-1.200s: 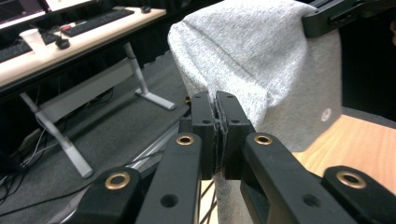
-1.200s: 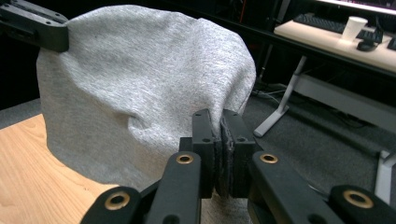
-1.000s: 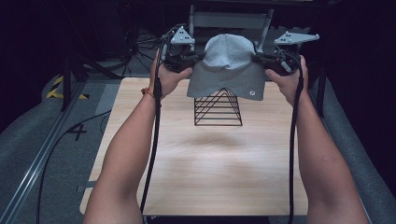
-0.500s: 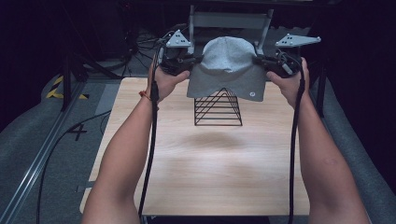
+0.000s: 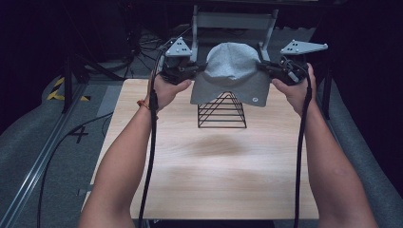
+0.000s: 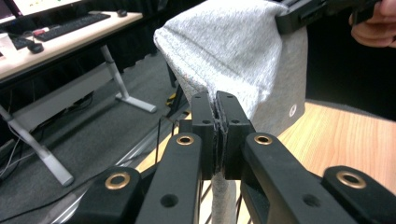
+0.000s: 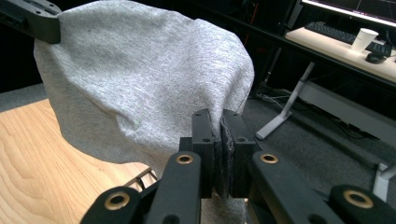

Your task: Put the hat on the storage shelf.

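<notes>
Looking down, the wire rack (image 5: 222,109) underlies the beanie (image 5: 231,71).

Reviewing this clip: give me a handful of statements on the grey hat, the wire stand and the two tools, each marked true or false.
1. The grey knitted fabric hat is held up between both tools. True.
2. The left tool is open beside the hat. False: it is shut on the hat's edge.
3. The right tool pinches grey fabric. True.
4. The black triangular wire stand hangs in the air. False: it stands on the light wooden table.
5. The hat lies flat on the table. False: it is held above the stand.
</notes>
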Tool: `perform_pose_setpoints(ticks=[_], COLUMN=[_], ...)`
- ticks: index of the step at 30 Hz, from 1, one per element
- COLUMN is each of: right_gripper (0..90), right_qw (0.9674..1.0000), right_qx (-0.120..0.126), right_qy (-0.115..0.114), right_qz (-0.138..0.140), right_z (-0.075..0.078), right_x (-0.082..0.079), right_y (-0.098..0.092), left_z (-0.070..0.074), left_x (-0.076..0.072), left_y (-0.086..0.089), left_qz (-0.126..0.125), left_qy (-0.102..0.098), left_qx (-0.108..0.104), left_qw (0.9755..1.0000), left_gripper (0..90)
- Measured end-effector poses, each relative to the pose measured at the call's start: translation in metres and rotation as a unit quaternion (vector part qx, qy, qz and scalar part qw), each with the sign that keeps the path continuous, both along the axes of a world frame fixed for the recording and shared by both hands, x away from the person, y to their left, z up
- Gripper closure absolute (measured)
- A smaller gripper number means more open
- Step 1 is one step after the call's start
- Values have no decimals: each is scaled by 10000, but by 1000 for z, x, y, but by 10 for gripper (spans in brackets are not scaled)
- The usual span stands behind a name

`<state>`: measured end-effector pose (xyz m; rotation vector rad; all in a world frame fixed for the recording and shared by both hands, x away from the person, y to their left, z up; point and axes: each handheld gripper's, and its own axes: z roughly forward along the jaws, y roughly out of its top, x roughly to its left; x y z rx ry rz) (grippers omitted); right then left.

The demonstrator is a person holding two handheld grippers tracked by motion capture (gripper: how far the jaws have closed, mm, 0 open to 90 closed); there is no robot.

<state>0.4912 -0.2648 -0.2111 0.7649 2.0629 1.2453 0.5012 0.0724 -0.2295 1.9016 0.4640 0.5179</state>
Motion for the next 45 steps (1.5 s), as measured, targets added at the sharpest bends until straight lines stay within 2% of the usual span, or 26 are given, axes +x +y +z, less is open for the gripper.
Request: perform_pose_setpoints(ticks=[7,10,13,14,16,18,19,23,26,28,31,35,36,41,43,45], right_gripper=[852,851,851,850,850,850,850,850,851,851,851,851,852,852,851,851], right_qw=[9999,9998,9996,9995,9994,9991,9987,9981,9975,9973,9968,9956,9954,9937,9933,9929], right_qx=[-57,-72,-83,-76,-48,-125,-131,-50,-52,-56,12,12,22,-119,-100,-99], right_qy=[118,174,287,297,346,409,487,610,707,732,802,934,961,1118,1154,1189], right_qz=[5,3,-7,-14,-6,-13,12,29,27,20,17,-8,-4,-19,-18,-33], right_z=[-14,-22,-37,-40,-44,-56,-65,-76,-88,-90,-101,-117,-121,-138,-141,-146], right_x=[4,7,14,15,17,19,20,23,24,23,22,21,21,20,20,20], right_y=[-1,-1,0,0,1,3,3,0,-3,-4,-6,-10,-10,-11,-11,-10], left_z=[-21,-31,-41,-48,-52,-61,-68,-79,-85,-90,-99,-114,-117,-133,-137,-141], left_x=[7,12,19,24,26,28,28,28,26,23,19,15,14,16,16,16], left_y=[-5,-5,-6,-6,-7,-7,-8,-10,-12,-12,-14,-14,-15,-18,-20,-21], left_qz=[46,84,154,166,205,214,208,173,138,79,43,34,88,105,119,98], left_qy=[184,212,293,346,392,452,478,516,513,546,560,602,571,758,725,782], left_qx=[-2,82,184,177,178,112,125,195,101,49,39,150,253,309,380,438], left_qw=[9998,9997,9993,9991,9989,9987,9986,9983,9985,9985,9984,9981,9980,9966,9966,9959], left_gripper=[872,872,872,872,872,871,871,871,871,871,871,872,872,872,872,872])
